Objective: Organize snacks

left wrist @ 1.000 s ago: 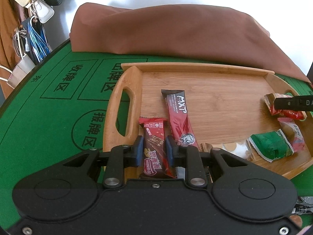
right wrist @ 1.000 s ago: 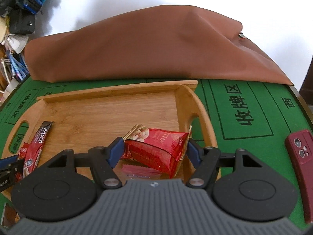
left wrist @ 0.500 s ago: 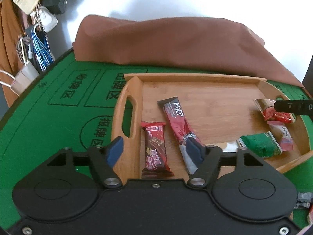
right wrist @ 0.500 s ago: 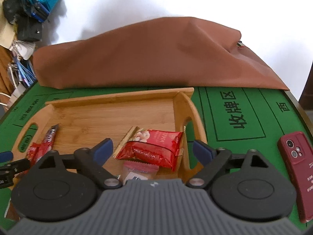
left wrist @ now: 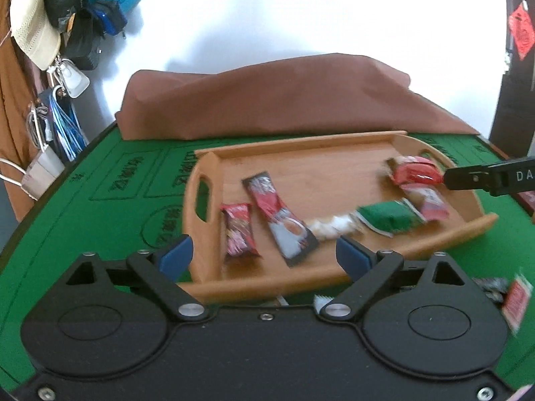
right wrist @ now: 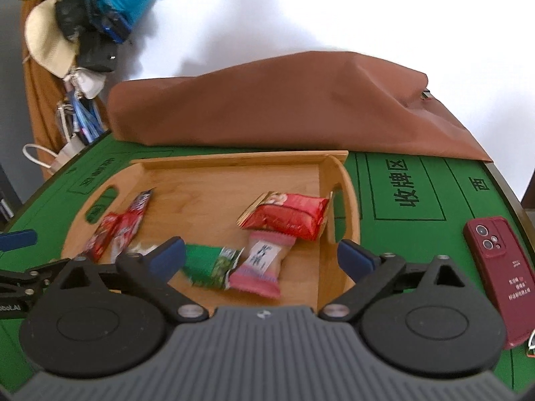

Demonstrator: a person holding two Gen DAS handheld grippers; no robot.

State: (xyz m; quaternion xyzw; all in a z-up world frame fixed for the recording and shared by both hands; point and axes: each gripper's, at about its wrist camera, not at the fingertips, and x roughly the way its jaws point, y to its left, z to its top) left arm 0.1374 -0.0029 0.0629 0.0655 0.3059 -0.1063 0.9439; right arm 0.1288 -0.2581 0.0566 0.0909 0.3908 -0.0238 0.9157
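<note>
Green felt table (right wrist: 414, 234) under a white wall; on it we log one bamboo handled tray (right wrist: 234, 173) holding a red puffed snack packet (right wrist: 287, 215), pink-ended candy packet (right wrist: 260, 260), green wrapper (right wrist: 209, 264) and two red stick sachets (left wrist: 281, 220). Our left gripper (left wrist: 264, 250) and right gripper (right wrist: 260, 260) hang above the tray's near edge, jaws opening, nothing clasped. Maroon phone (right wrist: 498, 270) lies right of the tray.

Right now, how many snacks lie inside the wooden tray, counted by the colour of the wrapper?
Red: 3 (small bar, long stick, puffy bag)
Green: 1 (green packet)
Pink: 1 (pink packet)
White: 1 (white candy)
Total in the tray: 6
</note>
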